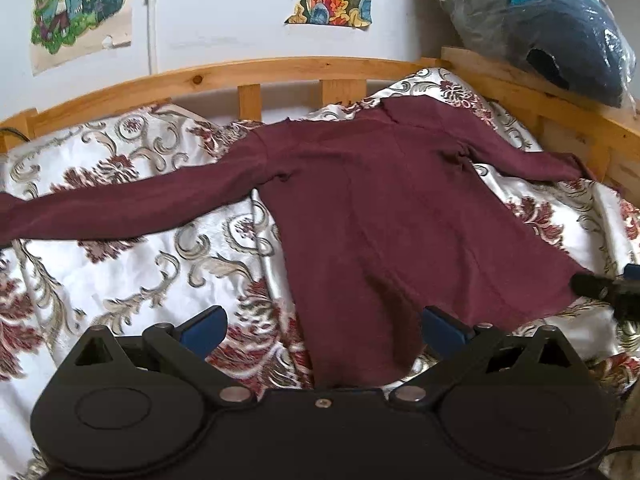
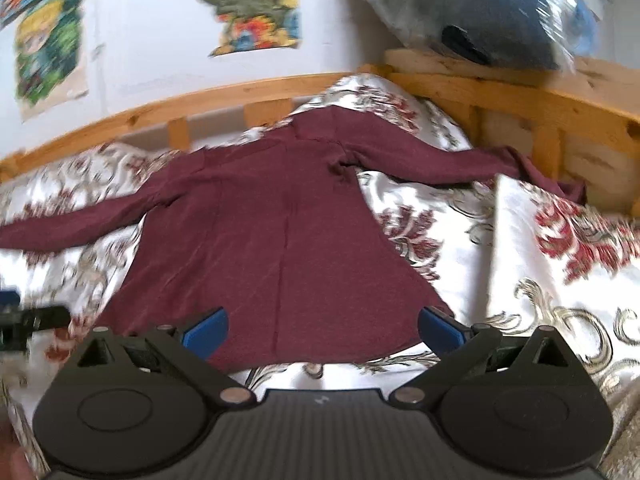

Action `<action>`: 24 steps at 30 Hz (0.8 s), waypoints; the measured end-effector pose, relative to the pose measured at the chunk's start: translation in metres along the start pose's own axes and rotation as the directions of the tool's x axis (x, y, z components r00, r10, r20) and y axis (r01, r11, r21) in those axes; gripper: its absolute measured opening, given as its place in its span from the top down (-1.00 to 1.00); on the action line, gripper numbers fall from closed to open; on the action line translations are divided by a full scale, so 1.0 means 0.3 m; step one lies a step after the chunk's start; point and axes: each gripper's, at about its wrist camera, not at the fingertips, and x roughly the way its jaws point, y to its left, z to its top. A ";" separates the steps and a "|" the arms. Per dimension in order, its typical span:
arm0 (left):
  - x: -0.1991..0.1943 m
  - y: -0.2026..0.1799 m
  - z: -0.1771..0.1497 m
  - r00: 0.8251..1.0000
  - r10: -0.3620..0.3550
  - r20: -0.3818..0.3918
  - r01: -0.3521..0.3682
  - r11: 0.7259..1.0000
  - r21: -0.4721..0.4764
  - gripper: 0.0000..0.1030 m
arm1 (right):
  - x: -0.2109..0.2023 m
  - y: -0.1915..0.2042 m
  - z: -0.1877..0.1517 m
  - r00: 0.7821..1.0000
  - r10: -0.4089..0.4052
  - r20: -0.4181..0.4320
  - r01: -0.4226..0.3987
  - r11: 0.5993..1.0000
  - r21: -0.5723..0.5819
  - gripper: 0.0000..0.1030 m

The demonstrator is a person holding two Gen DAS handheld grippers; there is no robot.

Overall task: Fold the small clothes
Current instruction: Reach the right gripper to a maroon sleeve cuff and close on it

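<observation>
A maroon long-sleeved top [image 1: 372,216] lies spread flat on the bed, collar toward the headboard, both sleeves stretched out sideways. My left gripper [image 1: 322,330] stands open over the top's lower left hem corner, blue fingertips [image 1: 208,330] wide apart, nothing between them. In the right wrist view the same top [image 2: 264,236] fills the middle, and my right gripper [image 2: 322,330] is open above its bottom hem toward the right corner. The right gripper's tip [image 1: 600,290] shows at the left view's right edge; the left gripper [image 2: 28,318] shows at the right view's left edge.
A white bedspread [image 1: 132,280] with red and gold floral pattern covers the bed. A wooden bed rail [image 1: 248,76] runs along the back and right side. A plastic-wrapped dark blue bundle [image 1: 560,28] rests on the right rail. Posters [image 1: 80,4] hang on the wall.
</observation>
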 end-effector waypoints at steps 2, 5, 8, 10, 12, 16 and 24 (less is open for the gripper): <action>0.011 0.004 0.018 1.000 0.003 -0.015 -0.003 1.000 0.005 -0.99 | 0.008 -0.047 0.031 1.000 -0.011 -0.003 0.012 0.997 0.074 -1.00; 0.033 0.005 0.056 0.999 -0.012 -0.050 0.014 0.999 0.037 -0.99 | 0.026 -0.151 0.099 0.999 -0.053 0.012 0.050 0.979 0.197 -1.00; 0.051 -0.008 0.099 0.997 -0.032 -0.071 0.039 0.994 0.097 -0.99 | 0.061 -0.269 0.177 0.993 -0.113 0.043 0.095 0.950 0.298 -1.00; 0.065 -0.022 0.126 0.996 -0.039 -0.081 0.049 0.991 0.125 -0.99 | 0.085 -0.359 0.228 0.987 -0.148 0.059 0.118 0.929 0.352 -1.00; 0.076 -0.037 0.150 0.996 -0.043 -0.077 0.054 0.989 0.138 -0.99 | 0.100 -0.452 0.264 0.975 -0.200 0.102 0.143 0.905 0.401 -1.00; 0.098 -0.059 0.177 0.997 -0.062 -0.053 0.066 0.994 0.092 -0.99 | 0.149 -0.619 0.317 0.954 -0.296 0.057 0.245 0.873 0.422 -1.00; 0.184 -0.087 0.165 0.988 -0.086 -0.125 0.096 0.992 0.077 -0.99 | 0.340 -0.798 0.363 0.919 -0.381 -0.101 0.394 0.884 0.252 -0.97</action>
